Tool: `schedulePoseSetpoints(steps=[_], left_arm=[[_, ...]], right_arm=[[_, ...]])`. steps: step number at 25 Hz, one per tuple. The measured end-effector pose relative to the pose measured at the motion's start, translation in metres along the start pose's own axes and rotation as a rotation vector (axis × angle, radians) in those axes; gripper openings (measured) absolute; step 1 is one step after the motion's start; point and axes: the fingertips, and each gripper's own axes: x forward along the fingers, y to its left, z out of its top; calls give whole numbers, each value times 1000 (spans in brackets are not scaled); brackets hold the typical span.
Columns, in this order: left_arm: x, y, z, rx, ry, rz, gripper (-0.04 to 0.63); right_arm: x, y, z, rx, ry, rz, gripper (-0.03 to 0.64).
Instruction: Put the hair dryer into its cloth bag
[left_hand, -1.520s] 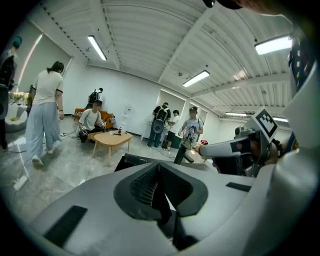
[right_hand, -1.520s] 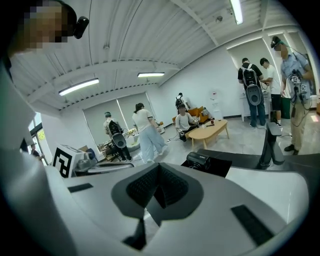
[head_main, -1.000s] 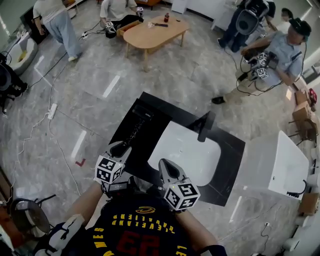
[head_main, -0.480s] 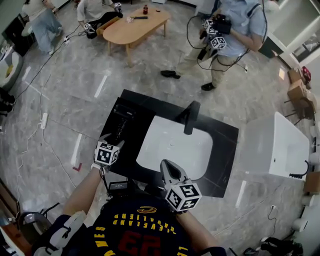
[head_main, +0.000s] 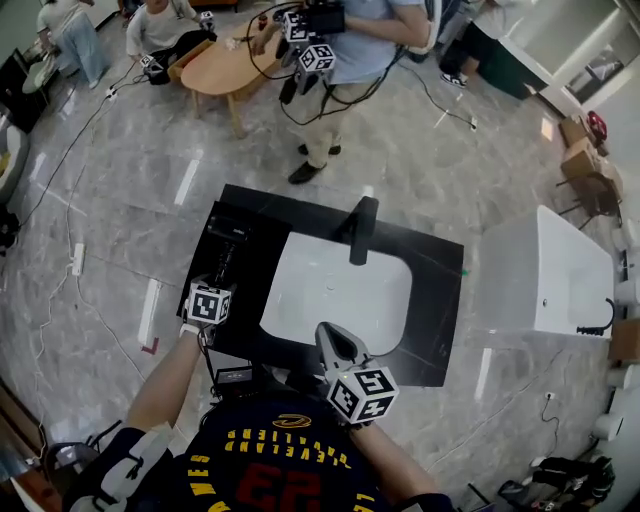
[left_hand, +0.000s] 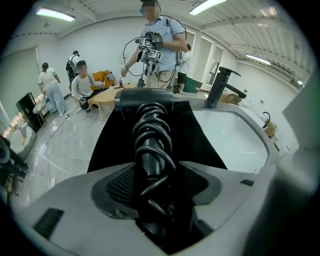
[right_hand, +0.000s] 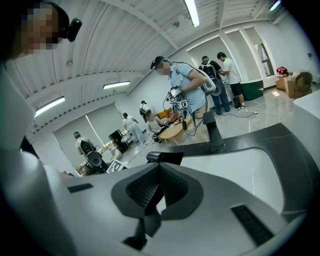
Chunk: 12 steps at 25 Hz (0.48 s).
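Note:
A black hair dryer (head_main: 228, 242) lies on the left end of the black countertop (head_main: 440, 300), its cord coiled round the handle. My left gripper (head_main: 220, 272) points steeply down over it. In the left gripper view the wide-open jaws straddle the hair dryer's cord-wrapped handle (left_hand: 150, 140); the pads (left_hand: 117, 186) stand either side of it. My right gripper (head_main: 330, 338) hovers at the front rim of the sink with its jaws shut and empty; the right gripper (right_hand: 159, 186) looks towards the hair dryer (right_hand: 161, 157). I cannot make out a cloth bag against the black surfaces.
A white sink (head_main: 335, 295) with a black faucet (head_main: 360, 228) fills the counter's middle. A person holding two grippers (head_main: 340, 60) stands just beyond the counter. A wooden table (head_main: 220, 60) stands farther back, a white tub (head_main: 545, 275) at the right, and cables cross the floor.
My left gripper has come down onto the hair dryer's handle and its jaws have spread. The right gripper stays shut and has shifted slightly. The standing person has walked left, closer behind the counter.

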Motion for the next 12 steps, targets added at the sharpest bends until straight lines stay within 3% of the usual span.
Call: schedulePoseSetpoints(steps=[12], left_arm=[[-8, 6, 1, -33, -13, 13, 204]], right_arm=[[-12, 0, -3, -3, -4, -15, 8]])
